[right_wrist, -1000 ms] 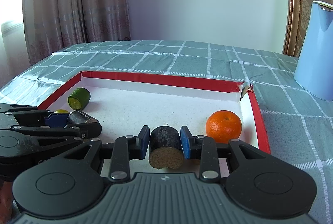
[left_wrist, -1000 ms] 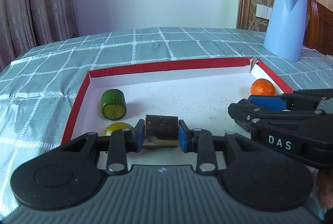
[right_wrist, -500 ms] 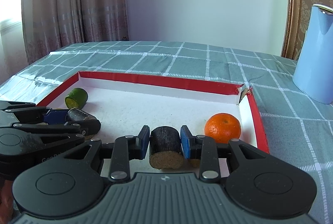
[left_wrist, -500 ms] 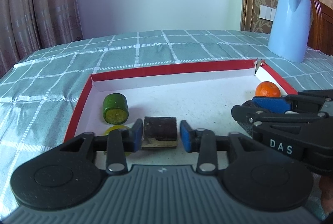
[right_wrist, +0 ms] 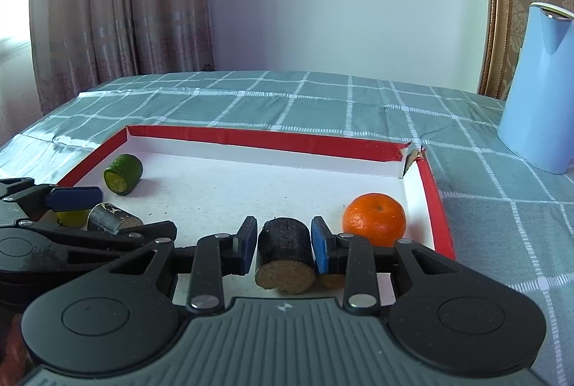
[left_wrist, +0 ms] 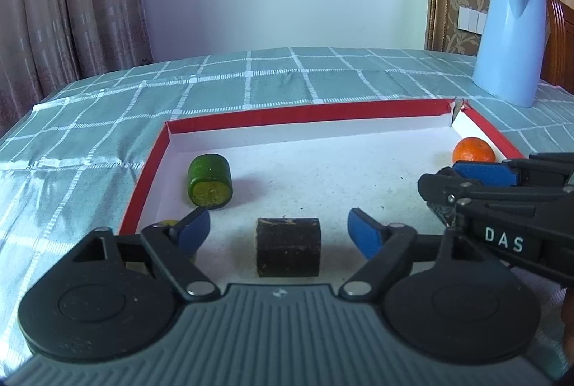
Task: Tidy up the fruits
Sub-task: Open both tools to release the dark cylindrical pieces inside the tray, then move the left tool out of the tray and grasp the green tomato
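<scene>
Left gripper (left_wrist: 279,231) jaws opening around dark chunk (left_wrist: 288,246), right gripper (right_wrist: 284,244) clamping another.

The left gripper (left_wrist: 279,231) fills the lower half of its own view, its blue-padded fingers (left_wrist: 193,228) opening, spread wide and clear of the dark cylindrical chunk (left_wrist: 288,251) lying between them. The right gripper (right_wrist: 284,244), low in its view, has its blue-padded fingers (right_wrist: 320,244) pressed narrow against both sides of a second dark cylindrical chunk (right_wrist: 283,251).
</scene>
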The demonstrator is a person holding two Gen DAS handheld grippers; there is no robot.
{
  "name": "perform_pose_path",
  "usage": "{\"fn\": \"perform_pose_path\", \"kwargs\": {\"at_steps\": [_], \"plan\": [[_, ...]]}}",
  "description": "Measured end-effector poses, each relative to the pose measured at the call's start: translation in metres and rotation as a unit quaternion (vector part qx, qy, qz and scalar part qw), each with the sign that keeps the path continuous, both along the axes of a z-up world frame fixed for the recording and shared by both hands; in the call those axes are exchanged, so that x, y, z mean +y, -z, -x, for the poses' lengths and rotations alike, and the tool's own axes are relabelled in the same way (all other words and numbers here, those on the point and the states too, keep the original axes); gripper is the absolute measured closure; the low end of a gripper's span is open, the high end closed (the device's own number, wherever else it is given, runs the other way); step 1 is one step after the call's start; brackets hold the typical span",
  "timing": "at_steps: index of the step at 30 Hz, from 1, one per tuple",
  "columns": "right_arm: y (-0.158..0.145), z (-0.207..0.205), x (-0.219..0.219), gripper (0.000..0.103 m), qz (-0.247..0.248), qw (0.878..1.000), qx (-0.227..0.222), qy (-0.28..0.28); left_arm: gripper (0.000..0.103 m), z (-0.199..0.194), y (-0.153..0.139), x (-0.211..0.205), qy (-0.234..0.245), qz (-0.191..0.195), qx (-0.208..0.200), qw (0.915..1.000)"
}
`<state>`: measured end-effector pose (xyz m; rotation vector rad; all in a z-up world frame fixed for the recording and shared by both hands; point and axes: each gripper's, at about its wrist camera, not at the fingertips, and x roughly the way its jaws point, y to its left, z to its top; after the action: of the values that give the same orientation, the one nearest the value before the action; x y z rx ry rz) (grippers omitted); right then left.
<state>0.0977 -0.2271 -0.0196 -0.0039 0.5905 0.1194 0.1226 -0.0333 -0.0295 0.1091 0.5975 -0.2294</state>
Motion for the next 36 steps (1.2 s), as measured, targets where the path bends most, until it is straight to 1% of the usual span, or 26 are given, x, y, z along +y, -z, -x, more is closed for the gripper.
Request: {"fn": "perform_pose_path", "kwargs": {"at_steps": [2,3,5,7,10,14,16,20,23,27,36], "plan": [[0.0,0.0,-0.001,0.07,-0.004,1.0,0.0,-0.002,0.015,0.0,0.0,0.003,-0.001,0.007,0.002,1.0],[0.0,0.0,-0.001,0.068,-0.006,1.0,0.001,-0.002,0.015,0.0,-0.001,0.005,-0.002,0.01,0.002,0.9999],[0.0,0.001,-0.003,0.06,-0.005,1.0,0.0,0.004,0.015,0.001,-0.001,0.007,-0.003,0.014,0.001,0.9999],[-0.001,0.002,-0.005,0.049,-0.008,1.0,-0.004,0.012,0.014,0.002,-0.002,0.009,-0.005,0.021,0.0,0.9998],[-0.002,0.003,-0.008,0.044,-0.017,1.0,-0.009,0.014,0.013,0.003,-0.004,0.014,-0.001,0.036,0.004,0.9993],[-0.002,0.003,-0.009,0.042,-0.02,1.0,-0.009,0.014,0.01,0.008,-0.005,0.017,0.008,0.046,0.006,0.9989],[-0.002,0.003,-0.01,0.038,-0.025,1.0,-0.009,0.014,0.009,0.01,-0.005,0.019,0.009,0.051,0.006,0.9986],[-0.002,0.006,-0.013,0.033,-0.036,0.999,-0.01,0.016,0.005,0.012,-0.006,0.024,0.016,0.07,0.011,0.9974],[-0.002,0.007,-0.012,0.03,-0.035,0.999,-0.012,0.017,0.003,0.017,-0.005,0.025,0.024,0.072,0.01,0.9971],[-0.002,0.011,-0.011,0.023,-0.028,0.999,-0.019,0.016,0.0,0.027,-0.006,0.026,0.033,0.073,-0.002,0.9968],[0.0,0.015,-0.009,0.022,-0.017,0.999,-0.029,0.016,0.0,0.04,-0.005,0.026,0.037,0.063,-0.011,0.9973]]}}
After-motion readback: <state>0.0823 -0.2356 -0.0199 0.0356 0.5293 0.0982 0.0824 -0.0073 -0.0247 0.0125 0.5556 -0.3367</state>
